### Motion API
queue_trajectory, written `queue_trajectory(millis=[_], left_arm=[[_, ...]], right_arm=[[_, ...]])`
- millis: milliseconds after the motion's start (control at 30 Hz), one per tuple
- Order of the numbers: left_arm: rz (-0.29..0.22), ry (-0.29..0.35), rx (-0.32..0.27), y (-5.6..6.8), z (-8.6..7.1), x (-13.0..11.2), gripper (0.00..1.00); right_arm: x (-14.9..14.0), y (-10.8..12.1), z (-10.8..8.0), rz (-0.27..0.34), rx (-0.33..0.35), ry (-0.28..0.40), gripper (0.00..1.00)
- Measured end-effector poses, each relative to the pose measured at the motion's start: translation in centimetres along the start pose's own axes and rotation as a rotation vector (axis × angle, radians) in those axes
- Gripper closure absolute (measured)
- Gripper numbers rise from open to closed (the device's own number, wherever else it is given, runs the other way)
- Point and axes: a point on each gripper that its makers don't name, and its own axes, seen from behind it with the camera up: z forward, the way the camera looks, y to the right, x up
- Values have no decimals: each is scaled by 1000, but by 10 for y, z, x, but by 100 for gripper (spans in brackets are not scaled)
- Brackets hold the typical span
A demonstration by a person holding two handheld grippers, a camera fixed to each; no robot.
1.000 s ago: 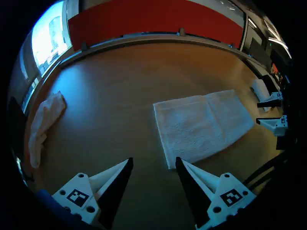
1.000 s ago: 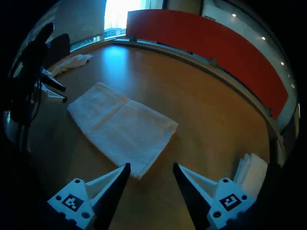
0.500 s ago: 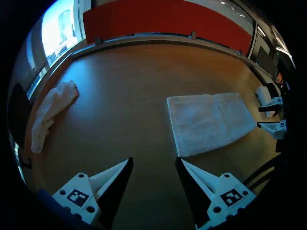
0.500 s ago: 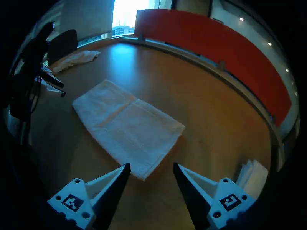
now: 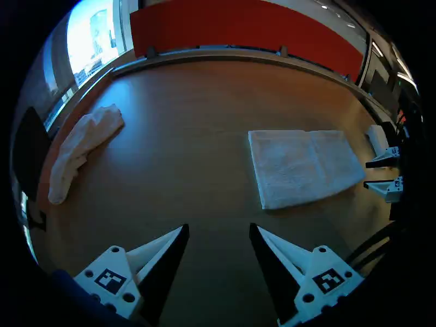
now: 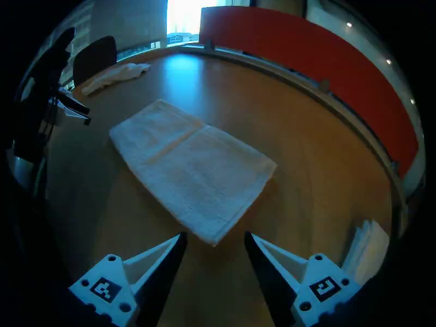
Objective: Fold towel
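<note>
The folded towel (image 6: 191, 169) lies on the tabletop (image 6: 316, 158), one corner just ahead of the right gripper's (image 6: 215, 234) wide, empty jaws. The left gripper's (image 5: 218, 226) jaws, equally wide, stand well short of it.

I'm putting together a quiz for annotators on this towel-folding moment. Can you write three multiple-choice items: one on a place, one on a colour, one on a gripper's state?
1. In the left gripper view, where does the crumpled towel lie relative to the folded towel?
A) on top of it
B) apart, to its left
C) touching its right edge

2. What colour is the panel behind the table?
A) green
B) yellow
C) red

3. How is the right gripper?
A) open, holding nothing
B) shut on the folded towel
C) shut on the crumpled towel

Key: 1 B, bare wood separates them; 2 C, it shows red in both views; 3 A, its fingers stand spread, gripping nothing.
</note>
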Motion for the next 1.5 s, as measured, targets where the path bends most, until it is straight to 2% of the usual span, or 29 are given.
queue_trajectory(millis=[67, 300, 667, 833, 1167, 1500], left_arm=[[-3, -2, 3, -2, -2, -3, 19], [-18, -8, 11, -7, -6, -9, 19], [-23, -10, 15, -12, -8, -11, 19], [-23, -8, 16, -13, -8, -10, 19], [-23, -6, 19, -15, -9, -9, 19], [-27, 4, 16, -16, -9, -2, 19]], right_arm=[[-2, -2, 1, 4, 11, -3, 25], [-8, -4, 4, 18, 42, -23, 47], [-7, -4, 5, 16, 67, -33, 73], [-5, -3, 4, 11, 65, -30, 93], [10, 3, -7, 0, 38, -3, 94], [42, 19, -37, -47, -16, 44, 94]])
